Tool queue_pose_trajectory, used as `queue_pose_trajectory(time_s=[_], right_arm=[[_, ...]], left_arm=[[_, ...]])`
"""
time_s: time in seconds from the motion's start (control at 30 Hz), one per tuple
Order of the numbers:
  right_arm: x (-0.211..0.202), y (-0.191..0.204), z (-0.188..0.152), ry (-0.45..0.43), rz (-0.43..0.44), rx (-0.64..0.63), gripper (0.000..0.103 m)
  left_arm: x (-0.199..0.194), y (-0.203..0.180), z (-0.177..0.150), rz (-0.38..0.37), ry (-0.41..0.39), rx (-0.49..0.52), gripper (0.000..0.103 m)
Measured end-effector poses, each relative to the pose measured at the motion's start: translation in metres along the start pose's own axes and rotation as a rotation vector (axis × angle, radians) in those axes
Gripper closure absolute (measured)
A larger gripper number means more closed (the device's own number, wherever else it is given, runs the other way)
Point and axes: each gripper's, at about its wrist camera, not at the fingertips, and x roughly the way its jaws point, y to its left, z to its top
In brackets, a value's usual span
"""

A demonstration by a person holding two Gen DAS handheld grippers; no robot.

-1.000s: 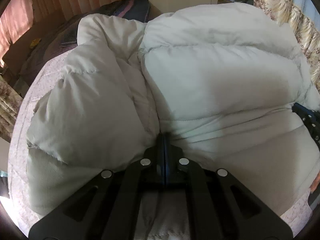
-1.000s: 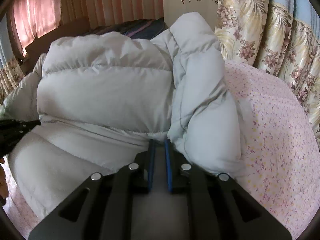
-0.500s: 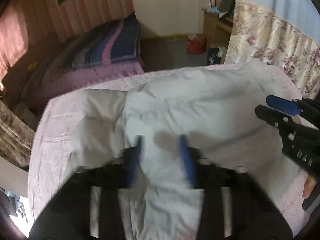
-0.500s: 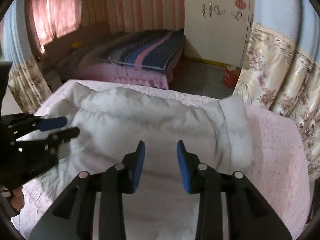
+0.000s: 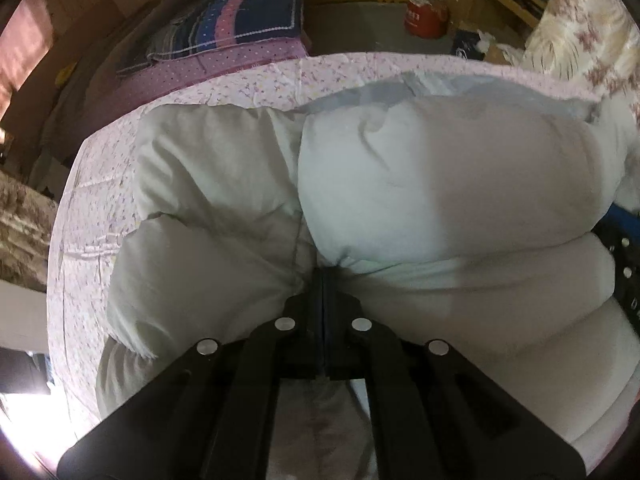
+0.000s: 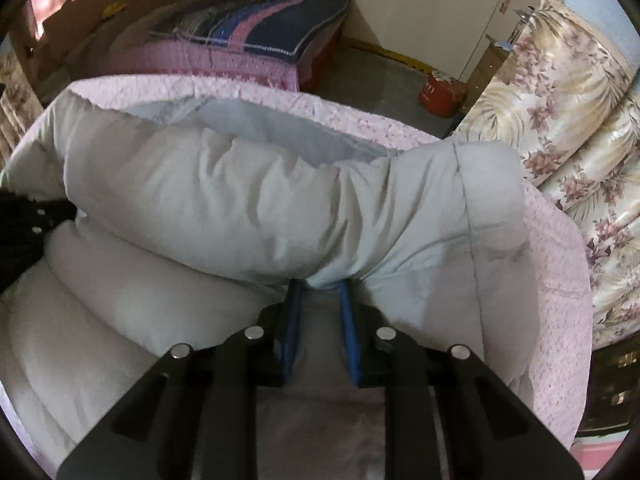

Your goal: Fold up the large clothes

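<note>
A large white puffy down jacket lies bunched on the pink floral sheet. My left gripper is shut on a fold of the jacket near its middle seam. In the right wrist view the jacket forms a thick roll across the bed. My right gripper is closed on a pinch of the jacket's padded fabric, its blue pads a small gap apart. The right gripper shows at the left view's right edge; the left gripper shows at the right view's left edge.
A second bed with a striped blue and pink blanket stands beyond. A red container sits on the floor. Floral curtains hang to the right. A white wardrobe is at the back.
Both grippers were open and lifted above the jacket half a second ago. Now both have come down and closed on the jacket's near edge again.
</note>
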Motion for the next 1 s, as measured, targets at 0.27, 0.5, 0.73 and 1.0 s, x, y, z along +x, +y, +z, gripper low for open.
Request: queue_pose_trajectory(time_s=[0.27,0.5,0.73,1.0], right_arm=[[0.004,-0.010,-0.004,0.026,0.019,0.011,0.085],[-0.087,-0.023,-0.044,-0.264,0.194,0.010,0.075],[-0.101,-0.025,-0.123,-0.354,0.099,-0.054,0.056],[-0.060,-0.050,-0.133,-0.265,0.040,-0.030,0.065]], left_arm=[[0.002,0.011,-0.005,0.011,-0.012,0.038,0.102],[-0.075,0.001,-0.050,-0.025,-0.250,0.148,0.050],[-0.100,0.014,-0.129,-0.024,-0.368,0.092,0.039],[-0.052,0.043,-0.133,-0.096,-0.298,-0.007,0.054]])
